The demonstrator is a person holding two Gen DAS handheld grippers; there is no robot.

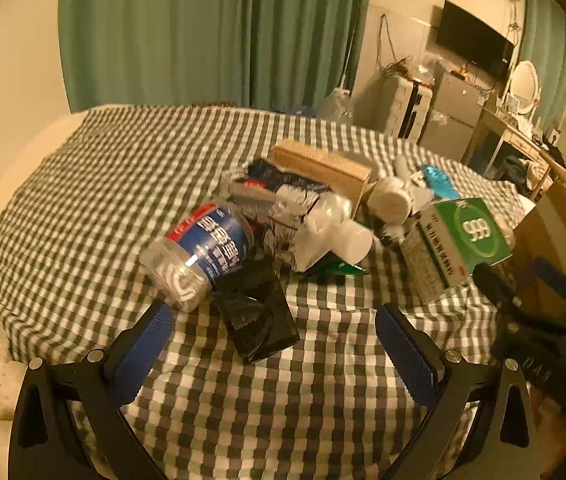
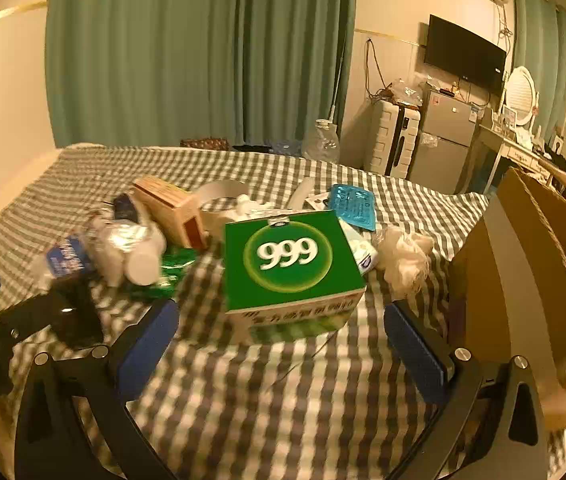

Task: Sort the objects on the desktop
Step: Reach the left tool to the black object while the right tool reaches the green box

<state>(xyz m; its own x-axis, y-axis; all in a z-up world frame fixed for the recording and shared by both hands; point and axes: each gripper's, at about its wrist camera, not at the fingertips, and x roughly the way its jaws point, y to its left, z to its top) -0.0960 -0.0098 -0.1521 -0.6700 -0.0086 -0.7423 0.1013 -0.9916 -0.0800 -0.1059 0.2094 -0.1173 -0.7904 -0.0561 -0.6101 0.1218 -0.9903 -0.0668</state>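
A pile of small objects lies on a checked cloth [image 1: 123, 184]. My left gripper [image 1: 275, 310] is open over a black glossy packet [image 1: 259, 320], with a clear jar with a blue label [image 1: 199, 256] lying on its side just ahead-left. Behind them lie a white bottle [image 1: 335, 236] and a tan box [image 1: 323, 168]. My right gripper [image 2: 279, 310] is open, its blue pads on either side of the near end of a green "999" box [image 2: 291, 264], with gaps on both sides. A blue blister pack [image 2: 353, 204] and crumpled white tissue [image 2: 403, 260] lie beyond.
An open cardboard box [image 2: 523, 272] stands at the right edge of the cloth. The left gripper's black frame [image 2: 15, 320] shows at the left of the right wrist view. Green curtains [image 2: 203, 52], a suitcase [image 2: 393, 140] and a small fridge [image 2: 443, 140] stand behind.
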